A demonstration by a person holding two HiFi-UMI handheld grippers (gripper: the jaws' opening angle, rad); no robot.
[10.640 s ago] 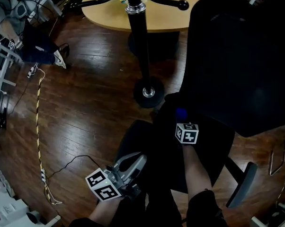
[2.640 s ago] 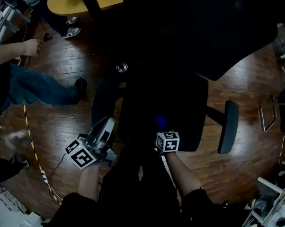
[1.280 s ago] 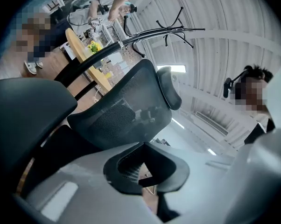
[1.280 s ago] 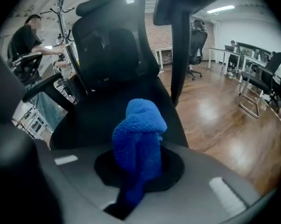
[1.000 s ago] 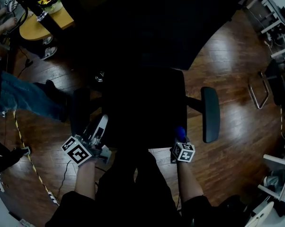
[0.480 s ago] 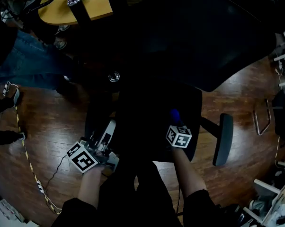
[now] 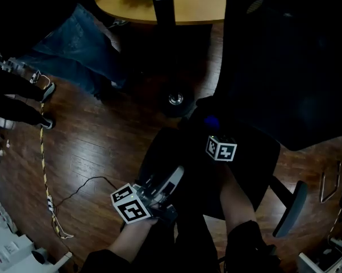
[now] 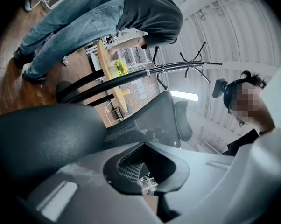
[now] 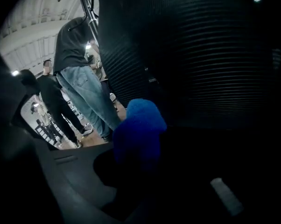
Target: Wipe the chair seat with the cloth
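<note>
As the right gripper (image 7: 213, 131) has gone from seat (image 7: 253, 152) front to rear, we're mid-wipe: fingers clenched on cloth (image 7: 211, 121), cloth on seat nr backrest. Left gripper (image 7: 174, 178): fingers closed, empty, by armrest (image 7: 158, 152).

Cloth (image 9: 138, 129) in the right gripper (image 7: 212, 131): bright blue, plain. Right gripper body: dark grey. Its marker cube (image 7: 221, 148): white with black square patterns. Left gripper (image 7: 172, 180): light grey body, and its cube (image 7: 131, 205) has the same black-on-white squares. Chair seat (image 7: 256, 164) under the right gripper: black. Backrest (image 9: 201, 55) ahead of the right gripper: black mesh with fine horizontal ribs. Armrest (image 8: 42, 139) beside the left gripper: dark grey, pebbled. Floor (image 7: 91, 147) left of the left gripper: dark brown wood planks. Cable (image 7: 44, 169) on it: yellow-black stripes. Table (image 7: 188, 7) far ahead: tan. Coat stand (image 7: 164, 4): black pole, silver collar. Bystander's jeans (image 7: 86, 44): blue denim. Bystander's top (image 8: 150, 13): dark grey.
</note>
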